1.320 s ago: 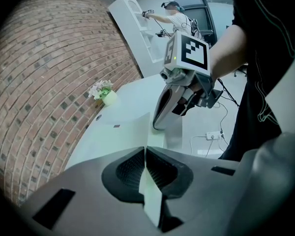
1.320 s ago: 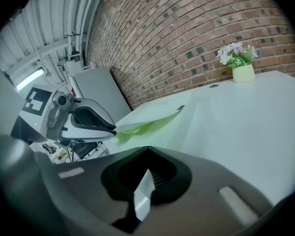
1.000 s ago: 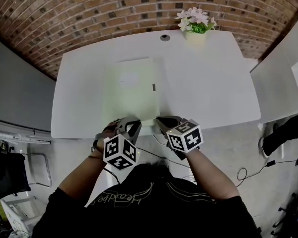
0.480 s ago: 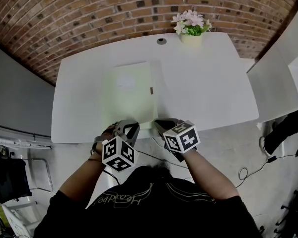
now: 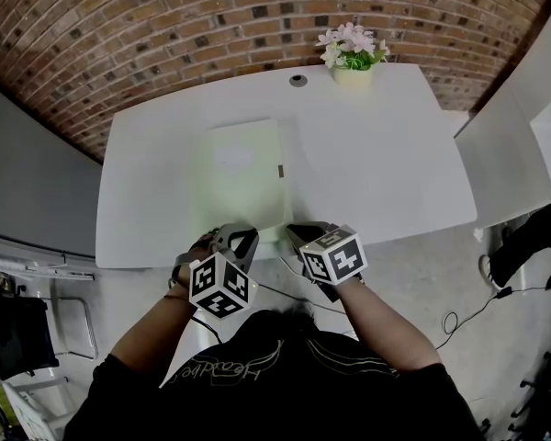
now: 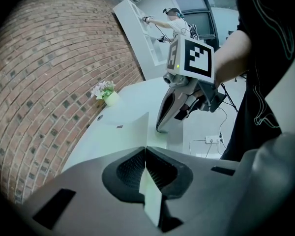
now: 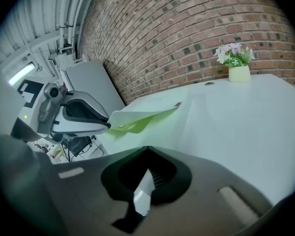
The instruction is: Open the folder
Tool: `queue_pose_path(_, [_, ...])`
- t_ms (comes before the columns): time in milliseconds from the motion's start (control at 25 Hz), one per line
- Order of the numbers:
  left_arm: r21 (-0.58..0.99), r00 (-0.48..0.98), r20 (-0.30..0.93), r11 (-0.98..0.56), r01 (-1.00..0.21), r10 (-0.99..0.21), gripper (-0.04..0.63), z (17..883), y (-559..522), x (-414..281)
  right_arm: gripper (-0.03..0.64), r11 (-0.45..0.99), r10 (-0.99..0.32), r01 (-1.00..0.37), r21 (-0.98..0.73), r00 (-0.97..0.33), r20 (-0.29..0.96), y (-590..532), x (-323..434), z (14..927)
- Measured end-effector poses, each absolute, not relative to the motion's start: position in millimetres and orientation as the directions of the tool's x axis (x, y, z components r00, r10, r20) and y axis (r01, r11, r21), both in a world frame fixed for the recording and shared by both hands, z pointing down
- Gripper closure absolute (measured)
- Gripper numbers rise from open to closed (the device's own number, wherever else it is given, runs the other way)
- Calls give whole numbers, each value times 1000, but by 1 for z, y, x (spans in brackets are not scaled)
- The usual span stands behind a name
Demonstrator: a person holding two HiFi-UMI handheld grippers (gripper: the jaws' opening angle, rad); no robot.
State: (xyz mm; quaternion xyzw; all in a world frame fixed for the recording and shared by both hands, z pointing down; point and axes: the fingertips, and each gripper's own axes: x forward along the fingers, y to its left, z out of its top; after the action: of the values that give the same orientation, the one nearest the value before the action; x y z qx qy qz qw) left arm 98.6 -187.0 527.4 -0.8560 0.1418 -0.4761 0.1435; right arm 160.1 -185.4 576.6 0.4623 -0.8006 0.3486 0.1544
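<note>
A pale green folder [image 5: 238, 175] lies flat on the white table [image 5: 386, 154], with its near edge at the table's front. My left gripper [image 5: 236, 238] is shut on the folder's near left edge, and a thin green sheet shows between its jaws [image 6: 146, 150]. In the right gripper view that left gripper [image 7: 106, 125] holds a cover flap [image 7: 140, 118] slightly raised off the table. My right gripper [image 5: 302, 232] sits at the near right corner. Its jaws [image 7: 146, 150] are shut on a thin pale sheet of the folder. The right gripper [image 6: 160, 127] tips touch the folder's corner.
A pot of flowers [image 5: 353, 51] stands at the table's far edge beside a round cable hole [image 5: 297, 80]. A brick wall runs behind. A white cabinet [image 5: 505, 154] stands to the right, and cables [image 5: 459, 318] lie on the floor.
The head view has shifted slightly, so the table sits a little higher in frame. Both grippers stay at the folder's near edge.
</note>
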Motion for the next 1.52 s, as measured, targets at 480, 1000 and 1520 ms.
queue_pose_path(480, [-399, 540, 739, -907, -134, -404, 583, 506, -192, 95, 616, 309, -637, -859, -408, -505, 582, -186, 162, 577])
queue_pose_path(1000, [-405, 545, 715, -895, -189, -438, 583, 491, -194, 77, 615, 308, -646, -892, -329, -451, 616, -189, 162, 577])
queue_pose_path(1520, [-402, 547, 689, -879, -256, -475, 581, 469, -196, 50, 615, 238, -662, -915, -326, -398, 635, -191, 164, 578])
